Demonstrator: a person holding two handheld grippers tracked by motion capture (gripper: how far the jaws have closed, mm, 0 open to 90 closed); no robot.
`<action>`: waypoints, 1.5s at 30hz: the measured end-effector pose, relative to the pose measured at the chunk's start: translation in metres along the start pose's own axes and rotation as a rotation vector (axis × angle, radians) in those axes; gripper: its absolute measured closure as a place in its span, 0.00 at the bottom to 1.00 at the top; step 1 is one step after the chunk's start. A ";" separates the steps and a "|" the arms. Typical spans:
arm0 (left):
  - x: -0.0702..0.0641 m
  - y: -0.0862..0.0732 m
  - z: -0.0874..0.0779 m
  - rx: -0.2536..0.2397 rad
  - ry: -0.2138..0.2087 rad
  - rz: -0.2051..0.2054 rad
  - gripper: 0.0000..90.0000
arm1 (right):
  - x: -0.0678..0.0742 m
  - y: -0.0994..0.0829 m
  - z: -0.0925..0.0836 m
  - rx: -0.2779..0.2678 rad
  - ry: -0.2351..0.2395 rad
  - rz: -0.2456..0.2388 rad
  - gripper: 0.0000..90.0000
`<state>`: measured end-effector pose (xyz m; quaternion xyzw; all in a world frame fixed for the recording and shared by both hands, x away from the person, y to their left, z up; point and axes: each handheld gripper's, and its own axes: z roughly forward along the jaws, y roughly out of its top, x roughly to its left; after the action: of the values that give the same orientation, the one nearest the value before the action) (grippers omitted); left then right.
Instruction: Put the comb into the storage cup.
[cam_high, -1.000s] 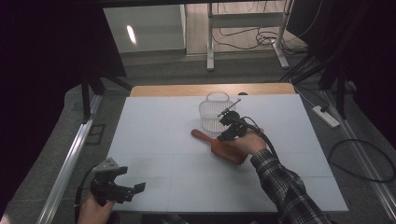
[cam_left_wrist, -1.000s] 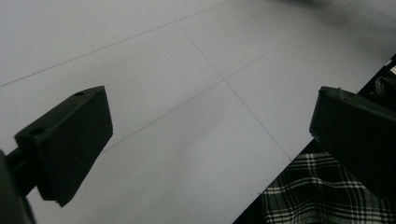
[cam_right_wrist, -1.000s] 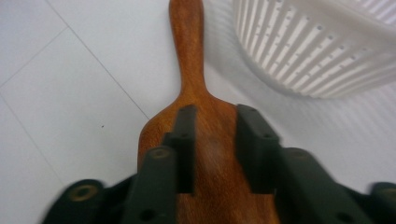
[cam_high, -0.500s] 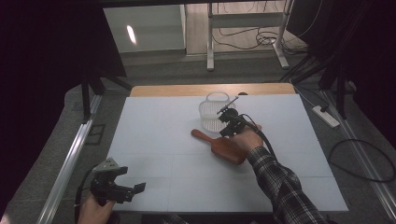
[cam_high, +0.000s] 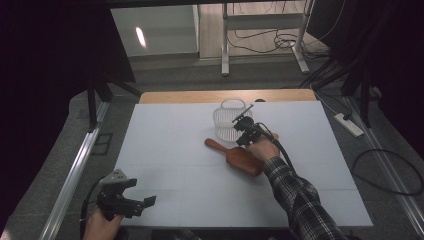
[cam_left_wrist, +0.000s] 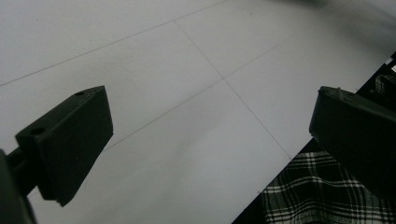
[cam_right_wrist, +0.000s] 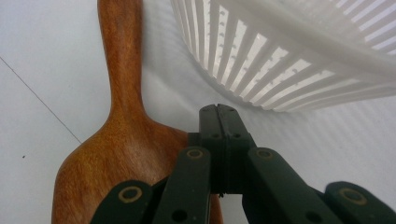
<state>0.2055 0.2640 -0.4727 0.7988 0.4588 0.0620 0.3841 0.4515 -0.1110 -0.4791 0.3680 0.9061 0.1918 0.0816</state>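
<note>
Closed right gripper (cam_right_wrist: 218, 108) over the wooden paddle (cam_right_wrist: 116, 154), holding nothing.

Its jaws have just pinched together, empty. The paddle lies under and left of them, the white basket (cam_right_wrist: 299, 51) just ahead; pressing down could skid the paddle or nudge the basket.

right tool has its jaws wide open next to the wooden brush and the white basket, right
Not quite. The right tool is beside the wooden brush and the white basket, but its jaws are shut tight against each other with nothing between them, not wide open. The right gripper view shows this.
</note>
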 end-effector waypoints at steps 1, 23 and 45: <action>0.000 0.000 0.000 0.001 0.000 0.000 0.01 | 0.000 0.000 0.000 0.002 -0.001 0.000 0.99; 0.000 0.000 0.000 0.008 0.002 0.007 0.01 | 0.009 0.000 0.002 -0.014 -0.010 -0.011 0.99; 0.000 0.000 0.001 0.010 0.002 0.008 0.01 | 0.042 0.006 0.012 -0.020 0.030 -0.068 0.99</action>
<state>0.2058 0.2632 -0.4728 0.8025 0.4564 0.0619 0.3794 0.4289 -0.0744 -0.4876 0.3330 0.9173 0.2037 0.0781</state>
